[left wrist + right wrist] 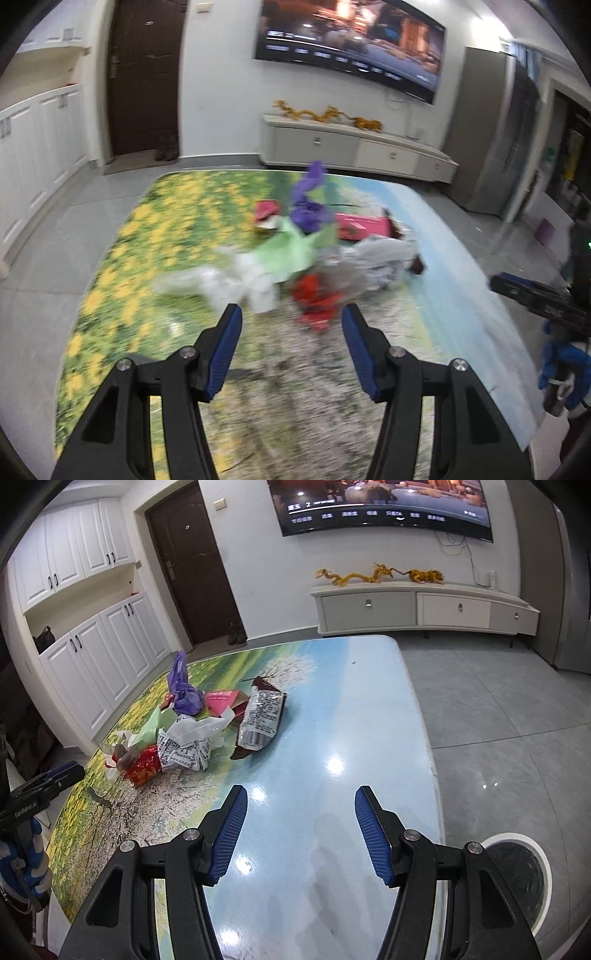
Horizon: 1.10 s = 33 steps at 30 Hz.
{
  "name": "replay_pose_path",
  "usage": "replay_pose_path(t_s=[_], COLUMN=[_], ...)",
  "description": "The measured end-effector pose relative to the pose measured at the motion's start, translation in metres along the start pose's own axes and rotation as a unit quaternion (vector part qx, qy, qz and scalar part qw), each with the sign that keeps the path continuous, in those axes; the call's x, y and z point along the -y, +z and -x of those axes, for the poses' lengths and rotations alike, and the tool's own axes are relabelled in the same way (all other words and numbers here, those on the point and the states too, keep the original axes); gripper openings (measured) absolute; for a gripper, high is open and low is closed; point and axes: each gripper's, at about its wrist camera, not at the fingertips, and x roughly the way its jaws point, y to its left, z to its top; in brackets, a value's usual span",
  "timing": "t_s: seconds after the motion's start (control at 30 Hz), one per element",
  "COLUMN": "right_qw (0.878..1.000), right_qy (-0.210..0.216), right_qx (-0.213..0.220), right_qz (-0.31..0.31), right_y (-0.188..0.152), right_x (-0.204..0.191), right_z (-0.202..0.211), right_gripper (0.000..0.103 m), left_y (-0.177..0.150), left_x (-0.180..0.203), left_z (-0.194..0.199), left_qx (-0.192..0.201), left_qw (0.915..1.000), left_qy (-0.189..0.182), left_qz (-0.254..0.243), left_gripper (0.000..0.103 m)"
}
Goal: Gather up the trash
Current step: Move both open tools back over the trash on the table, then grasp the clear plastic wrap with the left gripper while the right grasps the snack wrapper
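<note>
A pile of trash lies on the picture-printed table (pixel 351 709): a purple bag (pixel 183 694), a pink packet (pixel 221 698), green paper (pixel 149 731), a red wrapper (pixel 144 768), a crumpled white printed wrapper (pixel 184 755) and a dark snack bag (pixel 260 720). In the blurred left wrist view the pile shows as purple bag (pixel 308 206), red wrapper (pixel 314 299) and white plastic (pixel 236 284). My left gripper (pixel 291 317) is open and empty, just short of the red wrapper. My right gripper (pixel 301 799) is open and empty over bare table, right of the pile.
A round white-rimmed bin with a dark liner (pixel 517 875) stands on the floor by the table's right edge. A TV cabinet (pixel 424 609) and white cupboards (pixel 96 653) line the walls. The other gripper shows at the left edge of the right wrist view (pixel 40 790).
</note>
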Motion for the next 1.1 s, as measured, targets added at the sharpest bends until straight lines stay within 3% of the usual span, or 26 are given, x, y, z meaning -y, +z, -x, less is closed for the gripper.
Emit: replay_pose_path(t_s=[0.1, 0.3, 0.43, 0.63, 0.77, 1.1], right_qw=[1.0, 1.0, 0.999, 0.999, 0.998, 0.998], right_qy=[0.006, 0.017, 0.024, 0.039, 0.046, 0.057], right_qx=[-0.006, -0.015, -0.021, -0.026, -0.03, -0.029], right_qz=[0.003, 0.004, 0.011, 0.009, 0.009, 0.006], right_y=[0.006, 0.017, 0.026, 0.032, 0.035, 0.057], right_x=[-0.003, -0.001, -0.004, -0.007, -0.01, -0.018], right_z=[-0.011, -0.029, -0.044, -0.062, -0.072, -0.095], right_gripper=[0.06, 0.06, 0.06, 0.06, 0.06, 0.06], left_y=[0.007, 0.016, 0.017, 0.014, 0.013, 0.015], left_x=[0.013, 0.021, 0.005, -0.016, -0.016, -0.024], left_z=[-0.015, -0.049, -0.06, -0.056, -0.051, -0.025], left_qx=[-0.008, -0.026, -0.04, -0.047, -0.046, -0.022], left_qw=[0.9998, 0.9994, 0.9984, 0.9946, 0.9952, 0.9948], left_qy=[-0.018, -0.016, -0.034, -0.062, -0.052, -0.046], left_qz=[-0.009, -0.014, 0.021, 0.068, 0.069, 0.088], left_gripper=[0.054, 0.054, 0.031, 0.015, 0.008, 0.005])
